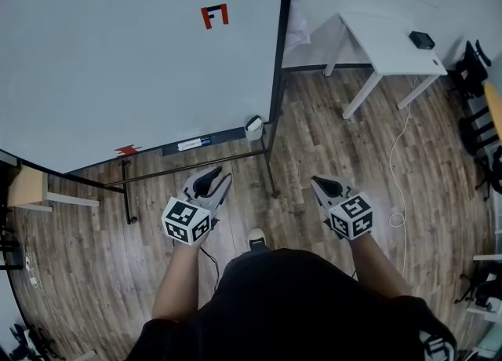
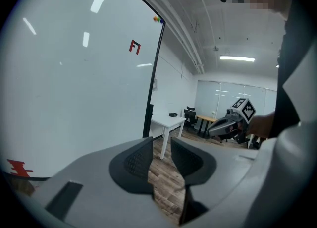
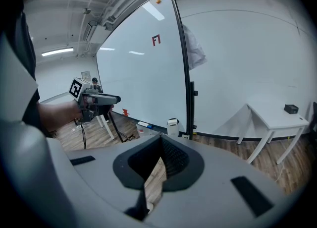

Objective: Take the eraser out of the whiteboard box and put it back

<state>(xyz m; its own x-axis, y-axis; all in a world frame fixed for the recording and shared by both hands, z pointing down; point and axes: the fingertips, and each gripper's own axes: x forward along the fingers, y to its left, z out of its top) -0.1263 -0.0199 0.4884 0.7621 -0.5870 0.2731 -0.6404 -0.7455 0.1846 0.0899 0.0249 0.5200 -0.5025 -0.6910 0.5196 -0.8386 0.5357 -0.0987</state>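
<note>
wood floor [image 1: 329, 140] bears a whiteboard stand [image 1: 276, 77] and a white table [image 1: 376, 38]; small black box [image 1: 421, 39] on it

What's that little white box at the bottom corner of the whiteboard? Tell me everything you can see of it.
The small white box looks like plastic and has a dark opening at the top. It sits upright at the right end of the whiteboard's tray, close beside the black frame post and above the wooden floor. What is inside it cannot be made out.
</note>
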